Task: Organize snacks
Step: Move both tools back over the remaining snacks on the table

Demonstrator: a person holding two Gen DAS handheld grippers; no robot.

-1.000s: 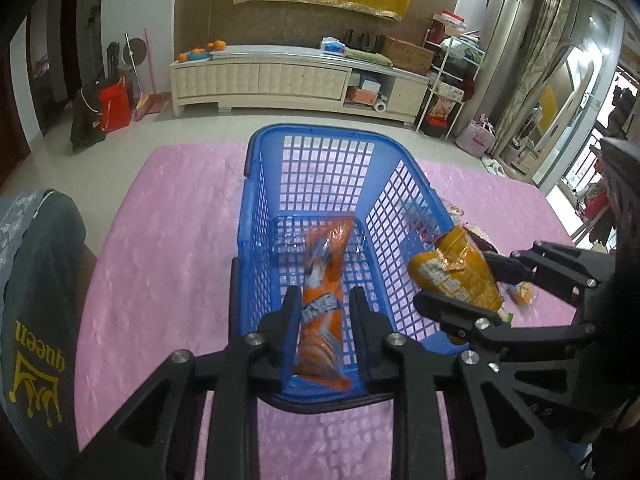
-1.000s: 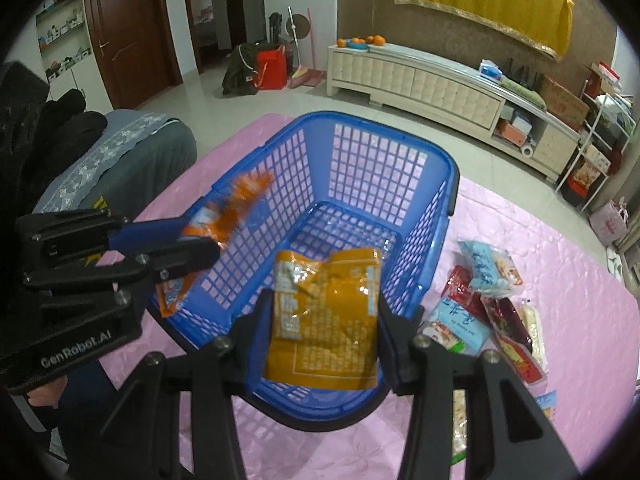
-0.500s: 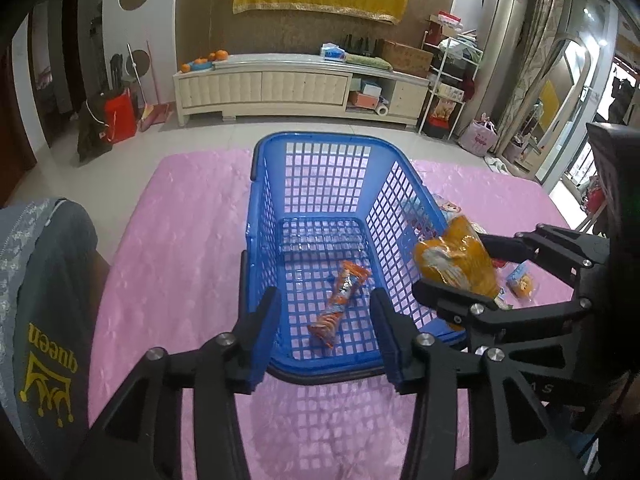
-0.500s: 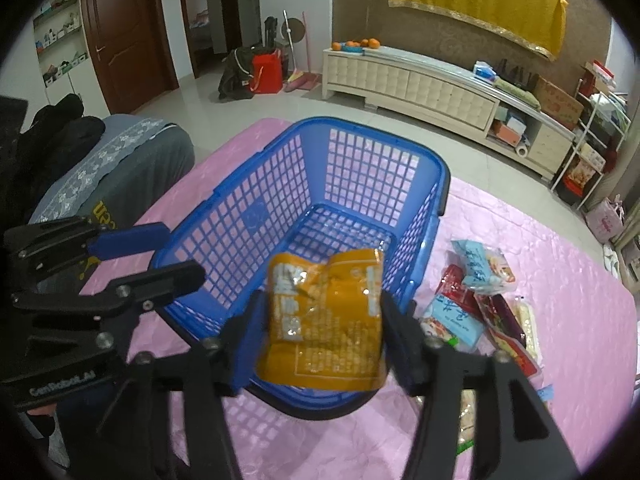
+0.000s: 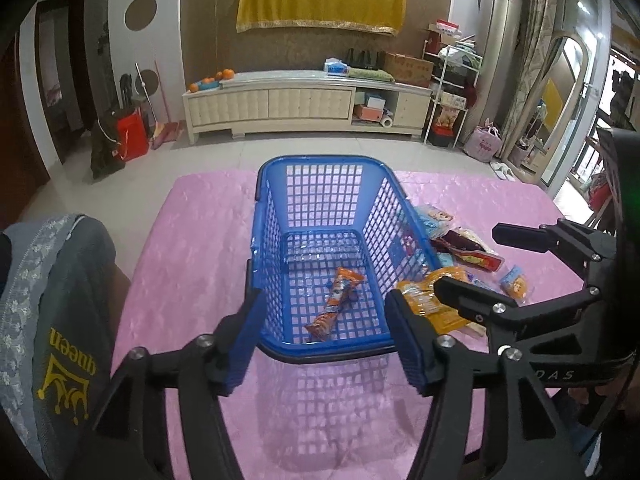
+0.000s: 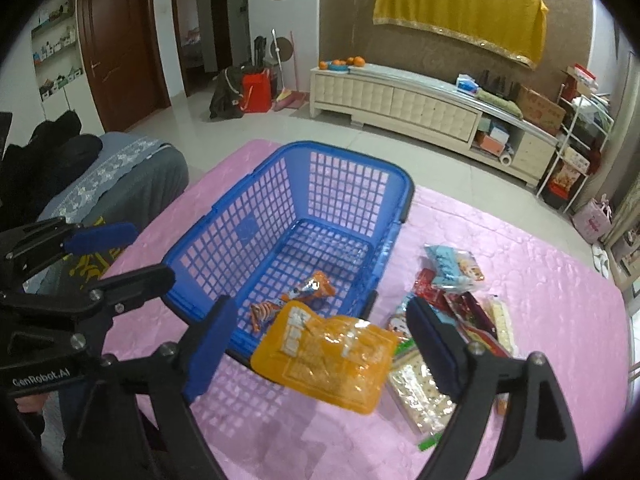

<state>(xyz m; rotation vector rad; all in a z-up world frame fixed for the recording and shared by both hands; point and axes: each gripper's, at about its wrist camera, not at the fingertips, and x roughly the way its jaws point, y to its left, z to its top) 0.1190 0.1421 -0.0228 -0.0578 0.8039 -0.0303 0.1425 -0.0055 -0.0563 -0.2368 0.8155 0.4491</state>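
Observation:
A blue mesh basket (image 5: 320, 159) (image 6: 244, 228) stands on a pink cloth. An orange snack stick (image 5: 336, 300) (image 6: 294, 296) lies on the basket floor. My left gripper (image 5: 326, 344) hovers over the near rim, its jaws opening with nothing between them. In the right wrist view it shows at the left edge (image 6: 100, 256). My right gripper (image 6: 320, 346) has its jaws opening too. A yellow-orange pouch (image 6: 324, 360) (image 5: 436, 304) sits loose between them by the basket's near right corner, clear of both pads.
Several more snack packets (image 6: 452, 268) (image 5: 472, 248) lie in a pile on the pink cloth (image 5: 192, 248) right of the basket. A grey cushioned seat with a "queen" print (image 5: 60, 320) stands against the table's left side.
My left gripper released the orange stick, which dropped into the basket. Both grippers opened wider and drew back and up. The yellow-orange pouch came free of the right pads.

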